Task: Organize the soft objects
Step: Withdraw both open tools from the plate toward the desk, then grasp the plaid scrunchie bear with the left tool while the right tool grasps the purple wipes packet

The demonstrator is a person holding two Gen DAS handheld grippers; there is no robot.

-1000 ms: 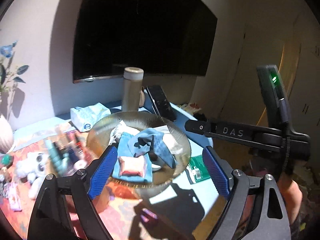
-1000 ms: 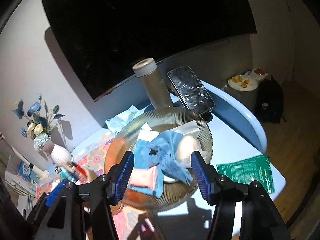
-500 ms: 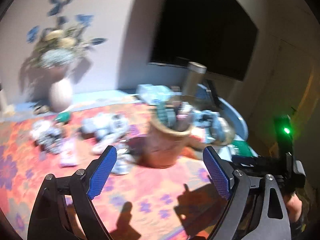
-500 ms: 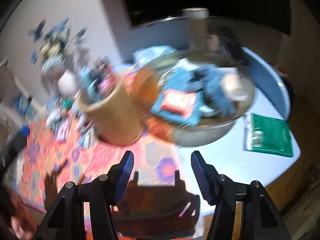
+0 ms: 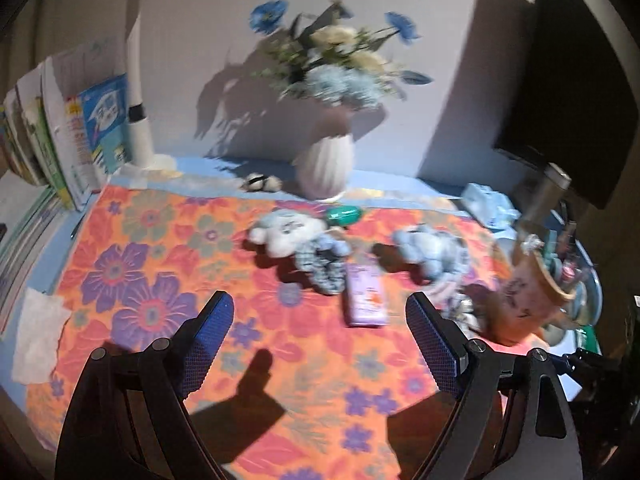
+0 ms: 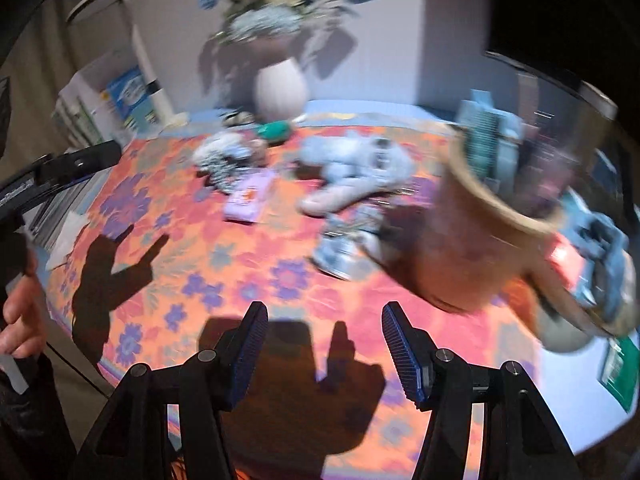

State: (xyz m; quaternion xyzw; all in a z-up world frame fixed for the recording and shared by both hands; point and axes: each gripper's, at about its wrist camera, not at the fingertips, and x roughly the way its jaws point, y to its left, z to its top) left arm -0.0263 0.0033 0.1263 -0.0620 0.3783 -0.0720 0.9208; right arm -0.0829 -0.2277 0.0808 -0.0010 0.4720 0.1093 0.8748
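Left wrist: both tools, left tool (image 5: 320,332) and right tool (image 6: 324,344), gape empty over bare floral cloth (image 5: 160,264), seemingly near its edge.

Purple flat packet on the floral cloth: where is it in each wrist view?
Left wrist: purple flat packet sits centre, right of midline, beyond the open jaws.
Right wrist: same packet lies upper left of centre.
Shared landmark: white ribbed vase behind it.
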